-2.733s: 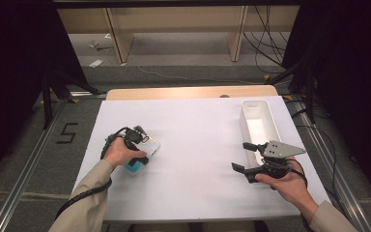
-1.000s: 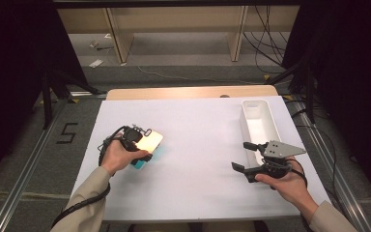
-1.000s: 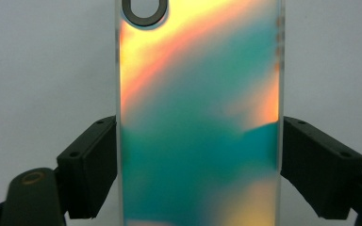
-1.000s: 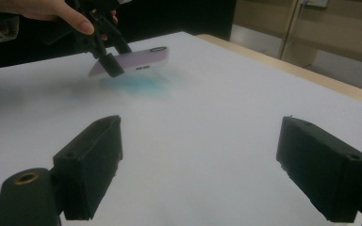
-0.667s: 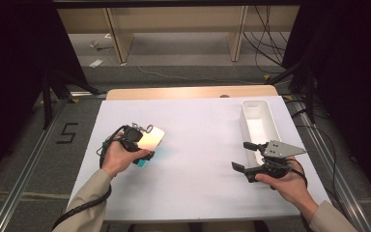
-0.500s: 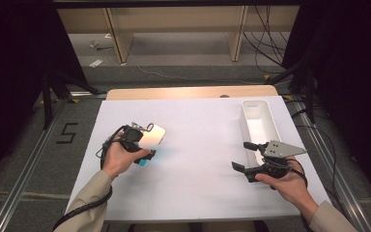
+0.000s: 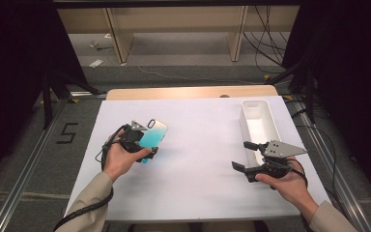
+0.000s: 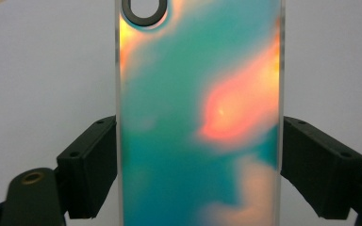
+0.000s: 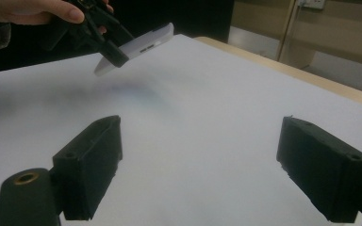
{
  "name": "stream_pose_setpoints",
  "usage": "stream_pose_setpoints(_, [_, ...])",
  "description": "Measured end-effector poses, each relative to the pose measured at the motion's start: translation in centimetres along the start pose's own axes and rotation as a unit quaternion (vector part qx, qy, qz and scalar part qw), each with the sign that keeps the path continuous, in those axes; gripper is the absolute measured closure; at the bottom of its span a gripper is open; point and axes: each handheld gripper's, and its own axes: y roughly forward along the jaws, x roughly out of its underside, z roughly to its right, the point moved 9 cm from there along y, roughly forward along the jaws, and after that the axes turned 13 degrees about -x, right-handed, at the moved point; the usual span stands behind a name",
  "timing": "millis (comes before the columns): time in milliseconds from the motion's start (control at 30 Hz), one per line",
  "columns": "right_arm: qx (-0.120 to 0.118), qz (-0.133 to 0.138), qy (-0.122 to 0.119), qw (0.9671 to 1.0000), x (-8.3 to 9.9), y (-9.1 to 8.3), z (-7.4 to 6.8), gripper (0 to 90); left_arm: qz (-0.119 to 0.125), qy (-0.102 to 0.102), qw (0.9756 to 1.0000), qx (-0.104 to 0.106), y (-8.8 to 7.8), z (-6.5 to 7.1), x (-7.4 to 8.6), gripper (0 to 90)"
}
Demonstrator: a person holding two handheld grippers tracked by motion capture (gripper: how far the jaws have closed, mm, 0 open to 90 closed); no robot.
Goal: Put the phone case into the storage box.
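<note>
An iridescent teal-and-orange phone case [image 7: 154, 132] is held off the white table sheet at the left, tilted, with its camera cutout at the far end. My left gripper [image 7: 145, 140] is shut on it. In the left gripper view the case [image 8: 198, 117] stands between the two black jaws, and both pads [image 8: 92, 172] press on its long edges. My right gripper [image 7: 241, 155] rests low at the right front, open, with nothing in it. In the right gripper view the open jaws [image 9: 200, 155] frame bare sheet. Farther off are the left gripper [image 9: 99, 28] and the case [image 9: 141, 44].
A long white tray [image 7: 244, 122] stands at the back right, just beyond the right gripper. The white sheet [image 7: 198, 145] covers the wooden table [image 7: 188, 92]. Dark floor, rails and cables surround it.
The left hand has carried the phone case a little away from the person and to the right, raised off the sheet. The right hand and its gripper have not moved.
</note>
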Motion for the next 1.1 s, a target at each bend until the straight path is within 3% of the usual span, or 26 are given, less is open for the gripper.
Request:
stream_pose_setpoints(400, [0.006,0.009,0.004,0.9999,-0.3,0.0,0.1,15.3,0.044,-0.017,0.9989,0.004,-0.8,0.3,-0.7,17.1])
stream_pose_setpoints(633, [0.009,0.012,0.005,0.9999,-0.4,0.0,0.2,15.0,0.077,-0.023,0.9967,0.004,-1.2,0.7,-1.4,17.1])
stream_pose_setpoints(1100, [0.014,0.019,0.007,0.9997,-1.1,0.5,0.4,13.2,0.1,-0.028,0.9945,0.01,-1.6,1.8,-2.0,17.1])
